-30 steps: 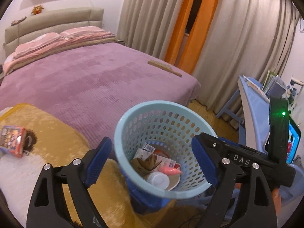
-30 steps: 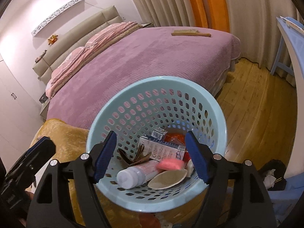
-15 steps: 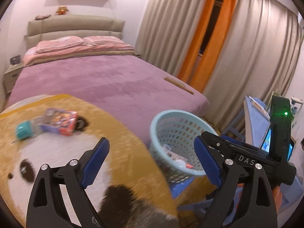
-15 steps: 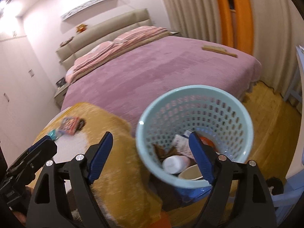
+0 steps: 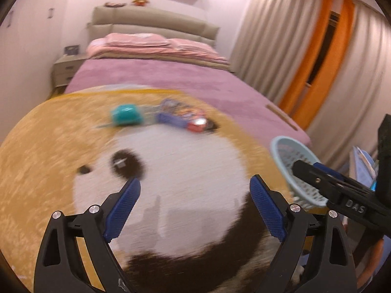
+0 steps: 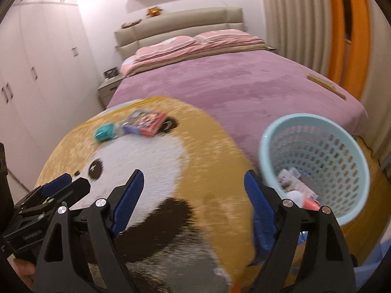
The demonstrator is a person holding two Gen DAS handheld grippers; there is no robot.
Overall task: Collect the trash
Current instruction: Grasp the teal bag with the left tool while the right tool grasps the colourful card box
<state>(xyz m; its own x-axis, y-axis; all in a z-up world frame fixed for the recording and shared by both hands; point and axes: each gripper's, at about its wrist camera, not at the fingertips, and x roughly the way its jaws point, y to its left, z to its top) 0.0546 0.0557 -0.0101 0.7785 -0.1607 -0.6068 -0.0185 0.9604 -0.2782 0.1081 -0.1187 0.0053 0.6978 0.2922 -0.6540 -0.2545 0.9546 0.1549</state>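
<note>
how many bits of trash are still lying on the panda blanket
2 that I can make out: a teal item and a colourful packet right beside it, at the blanket's far edge near the bed. Blur may hide something small between them.

Teal-capped bottle touches colourful packet on rug, basket well apart.

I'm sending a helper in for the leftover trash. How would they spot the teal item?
Find the round panda rug at the foot of the purple bed. On its far edge, the teal object lies just left of a colourful flat packet: the only teal, rounded piece.
</note>
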